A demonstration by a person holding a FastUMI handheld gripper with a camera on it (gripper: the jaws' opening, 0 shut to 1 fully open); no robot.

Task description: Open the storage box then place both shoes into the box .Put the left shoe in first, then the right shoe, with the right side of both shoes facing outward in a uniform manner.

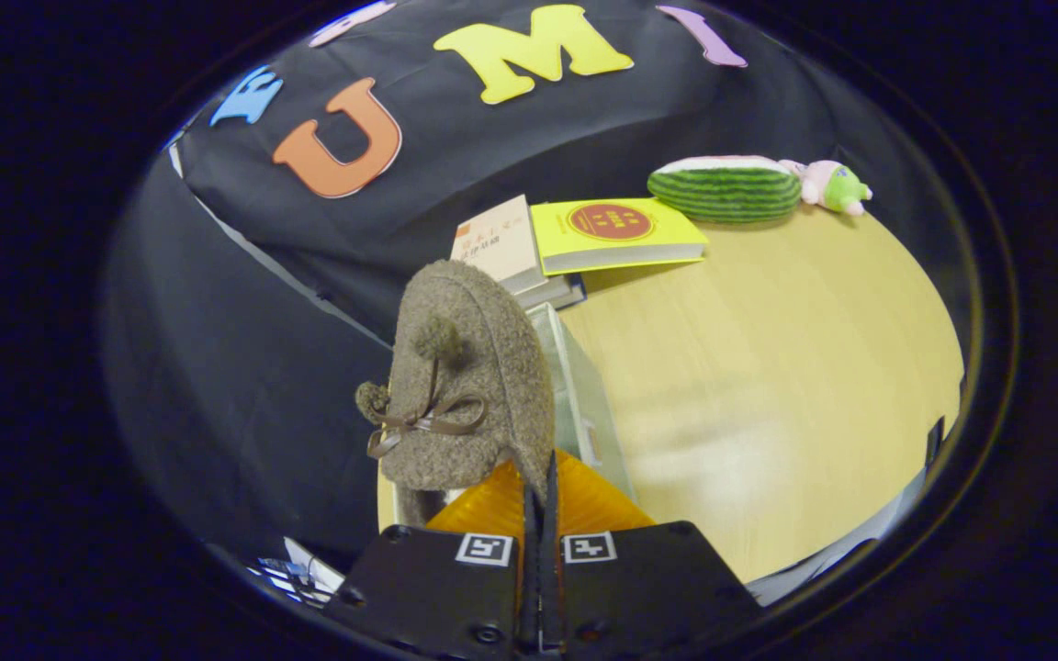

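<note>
A brown fuzzy shoe point(469, 386) with a pompom and a thin bow hangs at about eleven o'clock from the tongs point(539, 514), its opening edge pinched between their orange fingers point(492, 505), which are pressed nearly together. Behind the shoe, toward one o'clock, a clear storage box point(584, 395) stands on the wooden tabletop point(768, 386); the shoe hides most of it. Beyond it, at twelve o'clock, lie stacked books point(501, 243) and a yellow book point(616, 234). Farther off, toward two o'clock, rest a watermelon plush point(726, 188) and a small pink and green toy point(832, 186).
</note>
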